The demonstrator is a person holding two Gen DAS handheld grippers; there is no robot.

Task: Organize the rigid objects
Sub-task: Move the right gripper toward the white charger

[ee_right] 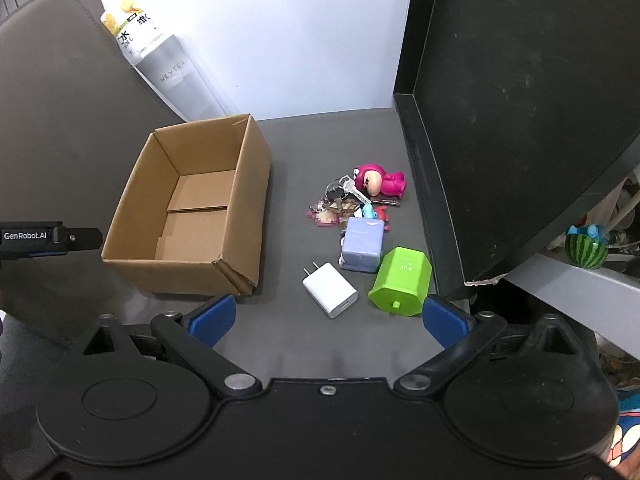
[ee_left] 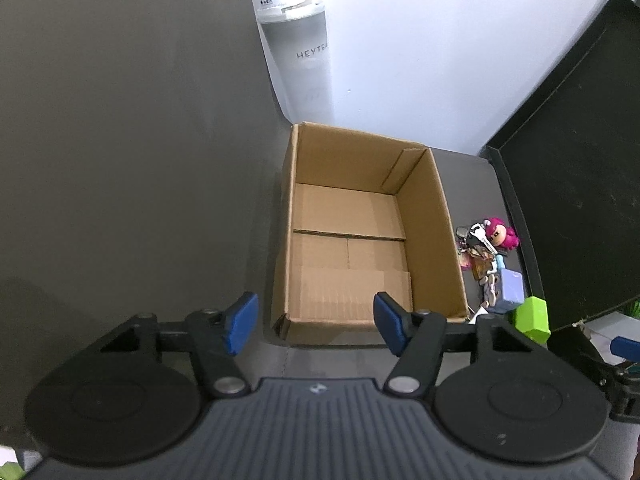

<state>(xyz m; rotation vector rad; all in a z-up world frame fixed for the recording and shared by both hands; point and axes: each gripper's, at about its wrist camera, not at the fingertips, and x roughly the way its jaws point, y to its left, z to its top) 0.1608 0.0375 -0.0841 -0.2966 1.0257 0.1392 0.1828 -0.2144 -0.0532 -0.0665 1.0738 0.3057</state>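
An open, empty cardboard box (ee_left: pixel 424 216) (ee_right: pixel 248 184) stands on the grey desk mat. To its right lies a small pile: a pink figure (ee_right: pixel 380 182) (ee_left: pixel 502 234), a bunch of keys with charms (ee_right: pixel 340 200) (ee_left: pixel 478 246), a lilac cube (ee_right: pixel 362 246) (ee_left: pixel 511 288), a green box (ee_right: pixel 402 282) (ee_left: pixel 532 318) and a white plug charger (ee_right: pixel 330 290). My left gripper (ee_left: pixel 314 326) is open and empty over the box's near edge. My right gripper (ee_right: pixel 328 320) is open and empty, just short of the charger and green box.
A dark monitor (ee_right: pixel 520 100) (ee_left: pixel 580 200) stands at the right, close to the pile. A clear HEYTEA bottle (ee_right: pixel 172 76) (ee_left: pixel 300 60) stands against the white wall behind the box. A watermelon toy (ee_right: pixel 586 246) sits beyond the monitor. A grey chair back (ee_left: pixel 120 120) fills the left.
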